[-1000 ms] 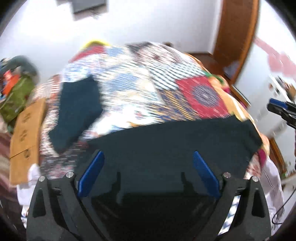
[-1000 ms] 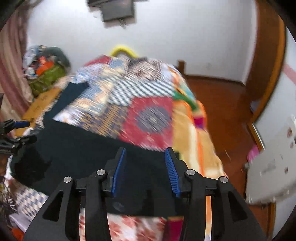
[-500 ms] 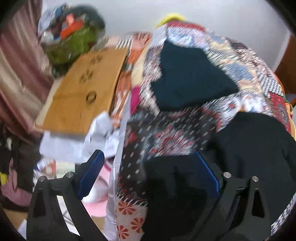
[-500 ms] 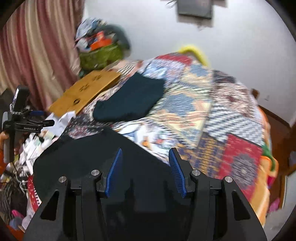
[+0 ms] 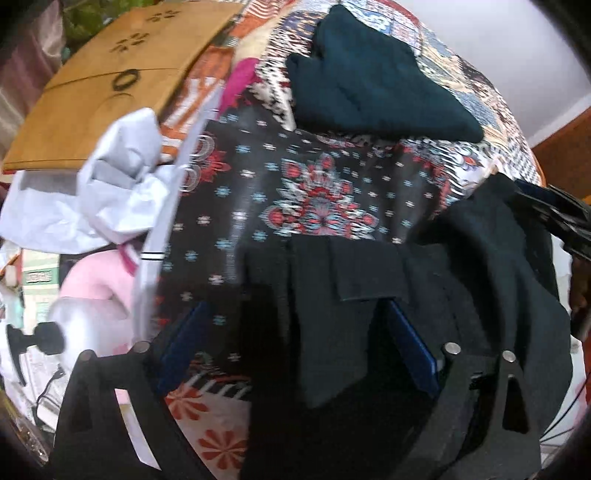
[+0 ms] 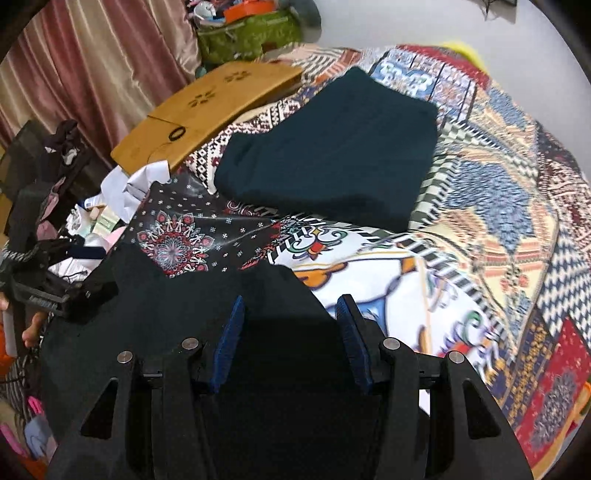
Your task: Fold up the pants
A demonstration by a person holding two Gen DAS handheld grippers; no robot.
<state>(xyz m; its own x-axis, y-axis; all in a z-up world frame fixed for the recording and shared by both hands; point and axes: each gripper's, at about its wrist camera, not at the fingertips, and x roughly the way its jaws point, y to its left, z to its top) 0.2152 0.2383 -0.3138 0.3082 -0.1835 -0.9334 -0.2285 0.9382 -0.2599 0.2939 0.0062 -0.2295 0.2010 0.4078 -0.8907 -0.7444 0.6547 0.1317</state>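
Observation:
Black pants (image 5: 461, 280) lie on the near edge of a patchwork bedspread (image 5: 321, 192); they also show in the right wrist view (image 6: 177, 314). My left gripper (image 5: 295, 347) is open, its blue pads either side of a black fold of the pants. My right gripper (image 6: 291, 325) is open, its jaws standing over the pants' far edge. The right gripper appears at the right edge of the left wrist view (image 5: 554, 218), and the left gripper at the left edge of the right wrist view (image 6: 48, 284). A folded dark teal garment (image 6: 332, 155) lies farther up the bed.
A wooden lap table (image 6: 207, 114) leans at the bed's left side. White and pink clutter (image 5: 99, 184) lies beside the bed. A green bag (image 6: 247, 33) and pink curtains (image 6: 74, 74) stand at the back left.
Both grippers have swung left and down toward the pants' left end. The left gripper now has a black fold between its open pads. The views have turned to the bed's left side.

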